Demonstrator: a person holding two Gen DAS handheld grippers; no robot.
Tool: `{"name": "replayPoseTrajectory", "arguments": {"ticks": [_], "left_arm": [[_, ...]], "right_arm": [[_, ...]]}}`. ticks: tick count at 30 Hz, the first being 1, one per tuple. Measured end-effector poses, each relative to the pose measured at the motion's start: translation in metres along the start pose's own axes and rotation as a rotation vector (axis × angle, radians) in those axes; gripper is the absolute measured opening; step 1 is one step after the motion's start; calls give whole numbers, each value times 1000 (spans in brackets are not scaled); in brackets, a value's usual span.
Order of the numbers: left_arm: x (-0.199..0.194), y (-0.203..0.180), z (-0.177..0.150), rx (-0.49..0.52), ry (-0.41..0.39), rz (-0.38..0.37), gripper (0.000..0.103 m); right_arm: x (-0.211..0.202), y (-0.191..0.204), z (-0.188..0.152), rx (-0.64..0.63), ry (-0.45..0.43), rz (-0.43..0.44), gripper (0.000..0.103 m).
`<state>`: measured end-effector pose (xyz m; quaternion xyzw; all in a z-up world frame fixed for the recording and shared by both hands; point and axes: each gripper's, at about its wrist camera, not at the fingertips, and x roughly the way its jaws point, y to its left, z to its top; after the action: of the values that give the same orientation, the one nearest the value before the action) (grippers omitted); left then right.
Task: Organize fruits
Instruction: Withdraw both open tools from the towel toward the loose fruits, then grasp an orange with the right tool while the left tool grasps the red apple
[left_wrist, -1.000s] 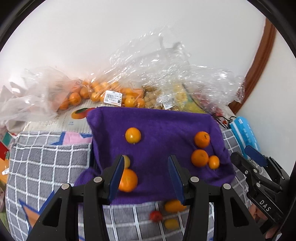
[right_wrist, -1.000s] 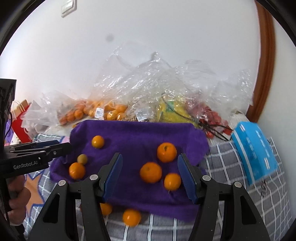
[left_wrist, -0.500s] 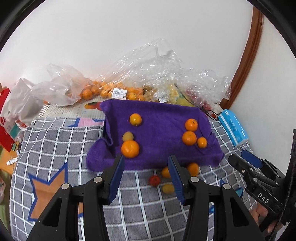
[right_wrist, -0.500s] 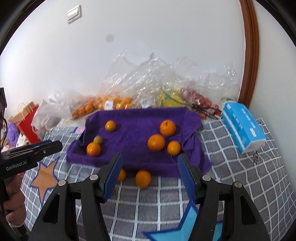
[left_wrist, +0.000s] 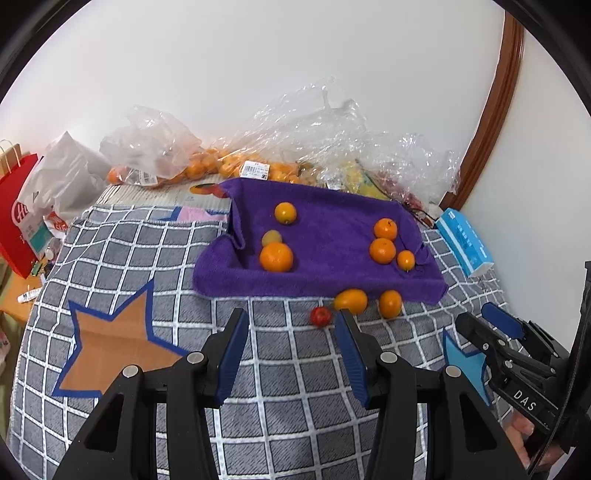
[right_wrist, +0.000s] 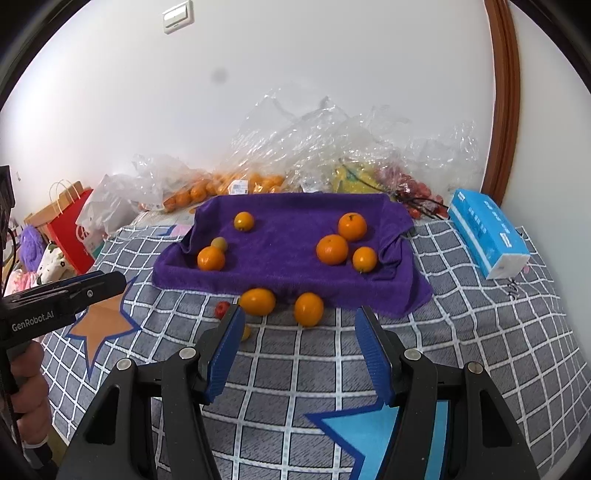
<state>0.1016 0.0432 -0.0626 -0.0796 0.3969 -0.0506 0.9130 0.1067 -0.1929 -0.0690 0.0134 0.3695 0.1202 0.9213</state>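
A purple towel (left_wrist: 332, 266) (right_wrist: 280, 266) lies on the checked cloth and carries several oranges, one group at its left (left_wrist: 276, 257) and one at its right (right_wrist: 331, 249). In front of the towel lie two orange fruits (left_wrist: 351, 301) (right_wrist: 308, 308), a small red tomato (left_wrist: 320, 316) (right_wrist: 221, 308) and a small yellow fruit (right_wrist: 245, 332). My left gripper (left_wrist: 291, 347) is open and empty, short of the tomato. My right gripper (right_wrist: 299, 343) is open and empty, just short of the loose fruits.
Clear plastic bags of oranges (left_wrist: 207, 166) and other fruit (right_wrist: 354, 177) are heaped along the back wall. A blue tissue pack (right_wrist: 487, 232) lies at the right. A red paper bag (left_wrist: 18, 214) stands at the left. The checked cloth (left_wrist: 147, 258) covers the surface.
Both grippers have pulled back and up from the towel, so the loose fruits and more checked cloth now show in front of them. The fruits have not moved.
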Motion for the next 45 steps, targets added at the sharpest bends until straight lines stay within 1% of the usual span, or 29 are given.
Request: {"name": "replayPoseTrajectory", "arguments": {"ticks": [3, 9, 16, 19, 23, 26, 30, 34, 37, 40, 45], "left_arm": [[1, 2, -5, 12, 6, 9, 47], [7, 13, -17, -12, 12, 1, 47], [22, 26, -31, -39, 54, 13, 46], [27, 35, -38, -49, 73, 27, 46], [39, 48, -47, -65, 103, 55, 46], [51, 54, -49, -83, 126, 63, 46], [65, 57, -48, -92, 152, 55, 46], [76, 59, -45, -72, 156, 55, 46], [79, 60, -42, -53, 148, 56, 46], [82, 64, -38, -59, 144, 46, 46], [82, 64, -39, -37, 128, 41, 47]], "right_arm": [[1, 1, -7, 7, -3, -1, 62], [7, 1, -20, 12, 12, -5, 61], [19, -3, -30, 11, 29, -18, 52], [30, -3, -33, 7, 50, -17, 48], [46, -4, -35, 1, 71, -18, 47], [59, -5, -34, 14, 91, -12, 47], [74, -5, -29, 10, 113, -11, 47], [89, -6, -22, 10, 126, -13, 44], [99, -8, -15, 21, 134, -16, 43], [108, -10, -9, 30, 137, -21, 43], [125, -10, -3, 38, 157, -28, 43]]}}
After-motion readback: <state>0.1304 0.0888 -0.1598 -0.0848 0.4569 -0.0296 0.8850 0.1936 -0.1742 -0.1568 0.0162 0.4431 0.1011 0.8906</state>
